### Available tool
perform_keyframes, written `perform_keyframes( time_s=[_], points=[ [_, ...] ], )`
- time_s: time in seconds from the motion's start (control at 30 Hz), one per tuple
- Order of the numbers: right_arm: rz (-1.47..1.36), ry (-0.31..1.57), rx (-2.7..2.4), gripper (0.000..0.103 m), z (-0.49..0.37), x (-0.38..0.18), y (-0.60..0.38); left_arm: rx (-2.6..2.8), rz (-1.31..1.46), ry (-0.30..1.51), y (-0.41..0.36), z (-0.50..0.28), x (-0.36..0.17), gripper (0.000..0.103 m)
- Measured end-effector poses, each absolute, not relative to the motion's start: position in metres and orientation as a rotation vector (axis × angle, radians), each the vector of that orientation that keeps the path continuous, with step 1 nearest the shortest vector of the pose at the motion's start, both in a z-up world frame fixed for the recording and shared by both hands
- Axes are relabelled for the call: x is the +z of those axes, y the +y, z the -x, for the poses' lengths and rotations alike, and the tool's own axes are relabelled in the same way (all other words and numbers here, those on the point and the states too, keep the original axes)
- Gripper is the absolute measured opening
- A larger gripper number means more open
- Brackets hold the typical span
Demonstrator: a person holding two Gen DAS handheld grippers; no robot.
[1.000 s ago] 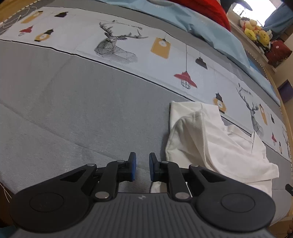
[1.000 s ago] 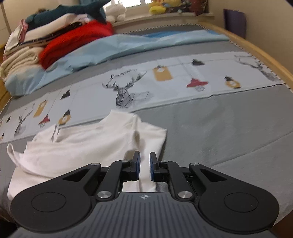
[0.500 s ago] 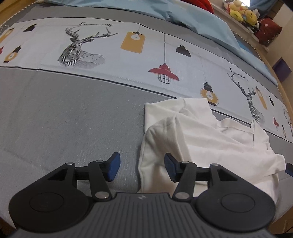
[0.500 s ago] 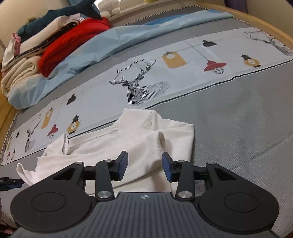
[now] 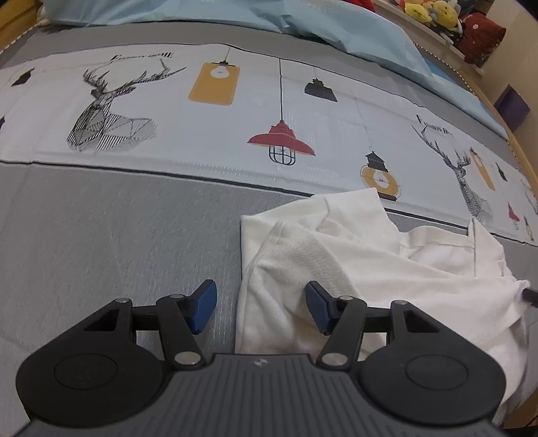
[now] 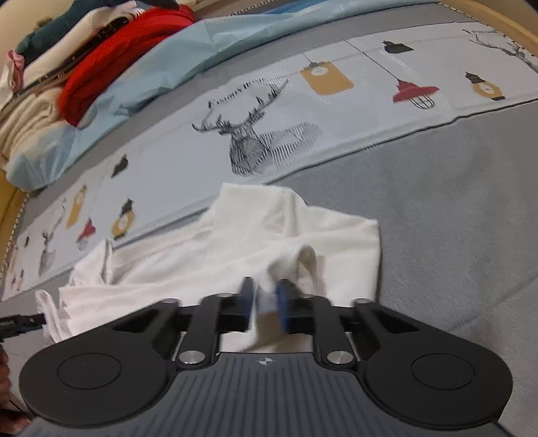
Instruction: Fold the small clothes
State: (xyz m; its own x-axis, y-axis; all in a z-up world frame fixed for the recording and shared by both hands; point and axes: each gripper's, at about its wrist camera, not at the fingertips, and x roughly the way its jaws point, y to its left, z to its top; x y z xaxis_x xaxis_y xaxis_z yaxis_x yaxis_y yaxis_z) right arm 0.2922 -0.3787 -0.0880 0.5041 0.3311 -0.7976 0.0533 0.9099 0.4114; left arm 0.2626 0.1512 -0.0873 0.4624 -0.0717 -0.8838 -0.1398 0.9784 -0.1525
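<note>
While rumpled white garment [image 6: 255,242] lies soft on ribbed grey bedspread [image 5: 101,235].

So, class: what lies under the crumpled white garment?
The white garment rests on the grey bedspread, its far edge overlapping the printed band. Anything beneath its folds is hidden.

One white garment [image 5: 386,269], two hand-held grippers [image 5: 260,306]

Garment [image 5: 370,269] is lying crumpled on the bed cover [image 5: 117,235], its far edge overlapping the printed band [image 5: 235,117] behind it. Piled bedding [image 6: 101,67] is sitting beyond that band, stuffed toys [image 5: 430,11] further back.
</note>
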Motion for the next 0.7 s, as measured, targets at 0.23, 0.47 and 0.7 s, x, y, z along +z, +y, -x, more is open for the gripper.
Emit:
perform_keyframes(
  time_s=[0.23, 0.47, 0.7],
  points=[
    [-0.658, 0.878, 0.131, 0.003, -0.303, -0.070, -0.405, 0.005, 0.165, 1.000, 0.147, -0.268, -0.074, 0.007],
    [-0.758, 0.664, 0.031, 0.008, -0.314, -0.058, -0.414, 0.114, 0.233, 0.860, 0.157, -0.272, -0.057, 0.009],
    [-0.668, 0.758, -0.073, 0.036, -0.322, -0.070, -0.425, 0.111, 0.345, 0.987, 0.169, -0.283, -0.072, 0.025]
  ],
)
